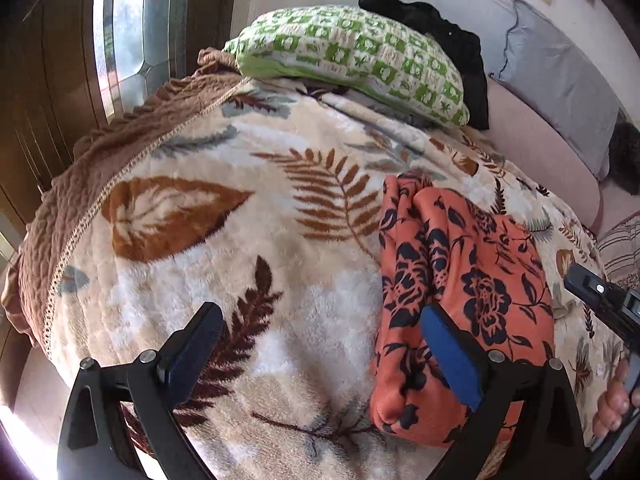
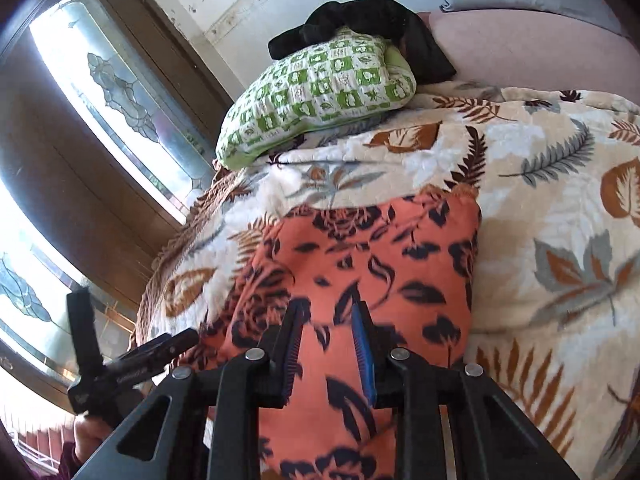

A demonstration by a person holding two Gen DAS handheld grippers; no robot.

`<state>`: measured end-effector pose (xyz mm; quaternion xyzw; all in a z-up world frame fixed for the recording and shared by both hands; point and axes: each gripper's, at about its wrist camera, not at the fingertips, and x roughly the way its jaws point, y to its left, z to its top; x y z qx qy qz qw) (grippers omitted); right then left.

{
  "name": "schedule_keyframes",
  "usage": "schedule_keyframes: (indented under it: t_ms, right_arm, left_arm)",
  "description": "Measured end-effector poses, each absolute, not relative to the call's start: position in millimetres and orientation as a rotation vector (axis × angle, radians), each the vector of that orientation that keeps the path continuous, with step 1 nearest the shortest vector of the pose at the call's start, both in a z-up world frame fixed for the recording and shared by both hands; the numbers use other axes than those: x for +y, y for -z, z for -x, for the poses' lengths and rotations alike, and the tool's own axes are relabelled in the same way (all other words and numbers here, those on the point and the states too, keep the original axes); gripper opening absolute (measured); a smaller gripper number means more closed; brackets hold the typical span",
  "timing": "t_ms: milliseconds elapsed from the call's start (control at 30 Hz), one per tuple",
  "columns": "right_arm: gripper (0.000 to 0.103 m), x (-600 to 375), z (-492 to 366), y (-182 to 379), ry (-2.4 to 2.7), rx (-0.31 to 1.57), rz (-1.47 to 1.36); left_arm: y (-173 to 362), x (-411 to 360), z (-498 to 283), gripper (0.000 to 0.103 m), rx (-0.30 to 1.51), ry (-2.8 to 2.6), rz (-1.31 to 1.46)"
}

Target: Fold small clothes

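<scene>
We have one garment (image 1: 460, 288) in play: orange with a dark floral print, lying on the blanket (image 1: 240, 240) that covers the bed. It reads as already folded at least once: in the left view it's a compact, roughly rectangular bundle with doubled layers and a rolled edge along its left side. In the right view its far edge is straight and squared off. Our guess is mid-to-late in the fold (one more fold or a tidy-up left, can't be sure from here).

Left gripper (image 1: 320, 356): released, jaws wide apart. One finger hovers over bare blanket, the other (image 1: 448, 356) sits over the garment's near-left part. Nothing is between them; contact with the cloth can't be confirmed.

Right gripper (image 2: 330, 344): jaws narrowed but a gap shows between the pads, with orange fabric visible through it. We can't tell whether it's pinching a layer or just hovering above the garment.

Containers: none in view, so no basket, bin or drawer for finished items. Other stuff at the head of the bed: a green-checked pillow (image 1: 352, 56) with a black cloth (image 1: 448, 40) lying behind and partly on it (could be next in the queue, can't tell). No stack of folded clothes is visible.
</scene>
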<state>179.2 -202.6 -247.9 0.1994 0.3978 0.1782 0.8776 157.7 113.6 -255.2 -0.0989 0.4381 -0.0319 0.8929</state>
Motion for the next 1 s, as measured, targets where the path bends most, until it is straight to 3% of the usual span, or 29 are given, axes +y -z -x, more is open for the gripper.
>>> schedule_keyframes:
  t_ms: [133, 267, 533, 600, 700, 733, 833, 967, 1000]
  right_arm:
    - [0.028, -185.8, -221.9, 266.1, -0.341, 0.894, -0.415]
    - [0.029, -168.9, -242.7, 316.0, -0.320, 0.995, -0.410]
    - [0.028, -203.4, -168.7, 251.1, -0.363, 0.884, -0.467]
    - [0.031, -202.8, -146.5, 259.2, -0.393, 0.904, -0.512]
    - [0.036, -189.5, -136.7, 314.0, -0.399, 1.051, -0.571]
    - [0.035, -192.1, -132.5, 317.9, -0.402, 1.005, -0.611]
    - [0.037, -208.8, -132.4, 299.3, -0.401, 1.048, -0.715]
    - [0.039, -248.1, -104.3, 230.3, -0.380, 0.839, -0.692]
    - [0.059, -257.8, -96.3, 215.6, -0.374, 0.800, -0.694]
  left_arm:
    - [247.9, 99.5, -161.8, 0.100, 0.869, 0.106, 0.146]
    - [297.9, 76.5, -176.8, 0.100, 1.037, 0.068, 0.011]
    - [251.2, 81.3, -141.9, 0.100, 0.897, 0.070, 0.074]
    - [260.0, 65.5, -141.3, 0.100, 0.918, 0.087, 0.033]
    - [302.2, 36.5, -157.9, 0.100, 1.087, 0.103, -0.067]
    - [305.6, 34.9, -160.5, 0.101, 1.096, 0.094, -0.064]
    - [275.6, 40.9, -161.4, 0.100, 1.081, 0.072, -0.026]
    - [204.2, 44.8, -140.1, 0.100, 0.920, 0.052, 0.006]
    - [184.7, 45.3, -132.2, 0.100, 0.873, 0.052, 0.022]
